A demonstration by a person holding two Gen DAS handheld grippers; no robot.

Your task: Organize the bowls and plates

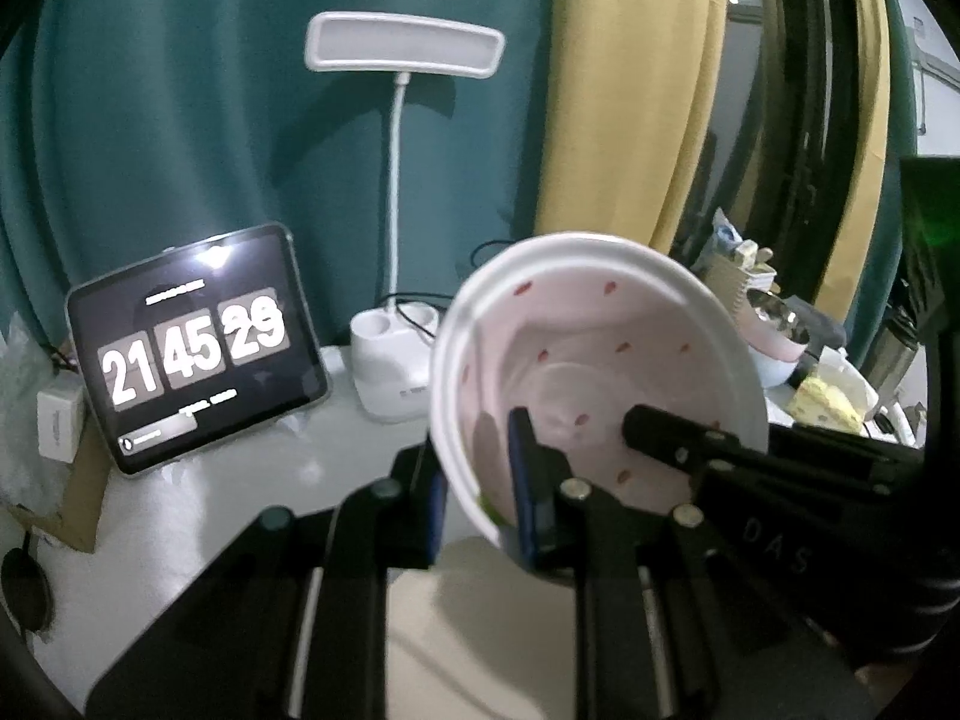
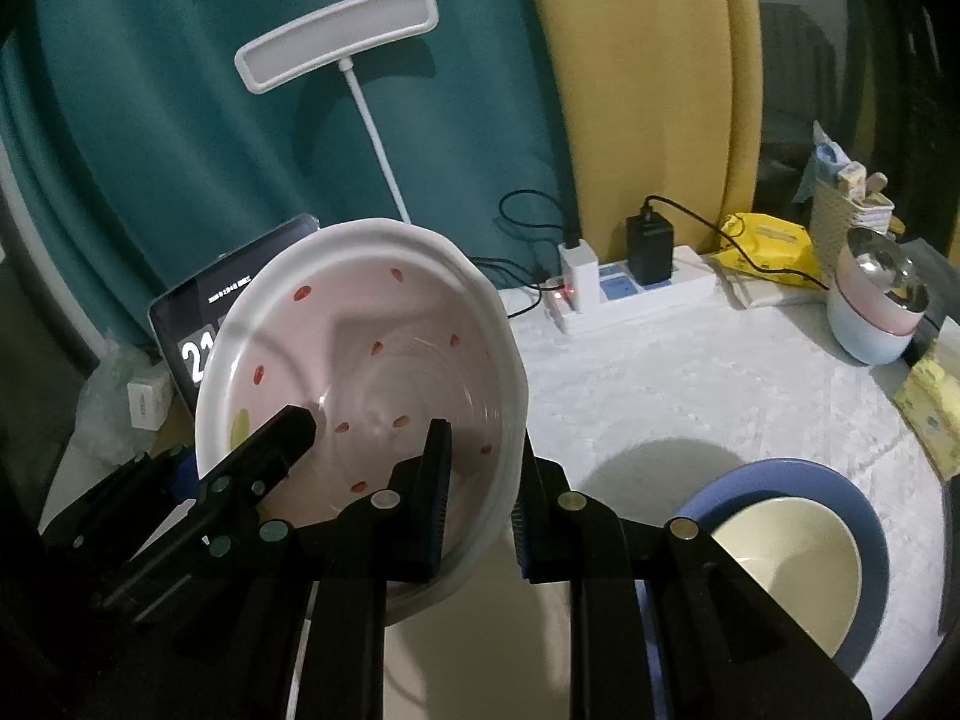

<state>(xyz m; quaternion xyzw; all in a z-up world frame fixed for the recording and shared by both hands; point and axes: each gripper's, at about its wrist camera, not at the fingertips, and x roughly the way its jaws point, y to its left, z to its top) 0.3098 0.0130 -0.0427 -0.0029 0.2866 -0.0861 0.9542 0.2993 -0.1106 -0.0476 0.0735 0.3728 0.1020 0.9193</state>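
A white bowl with red specks (image 1: 600, 348) hangs tilted above the table, its inside facing both cameras. My left gripper (image 1: 480, 498) is shut on its left rim, one pad inside and one outside. My right gripper (image 2: 480, 504) is shut on the opposite rim of the same bowl (image 2: 372, 348). One finger (image 1: 666, 432) of the right gripper shows inside the bowl in the left wrist view, and one finger (image 2: 282, 438) of the left gripper in the right wrist view. Lower right on the table, a cream bowl (image 2: 786, 564) sits in a blue plate (image 2: 870, 516).
A tablet showing a clock (image 1: 192, 354) and a white desk lamp (image 1: 396, 180) stand at the back by the teal curtain. A power strip with chargers (image 2: 630, 294), a yellow packet (image 2: 762, 240) and stacked pink and blue bowls (image 2: 876, 312) line the far right.
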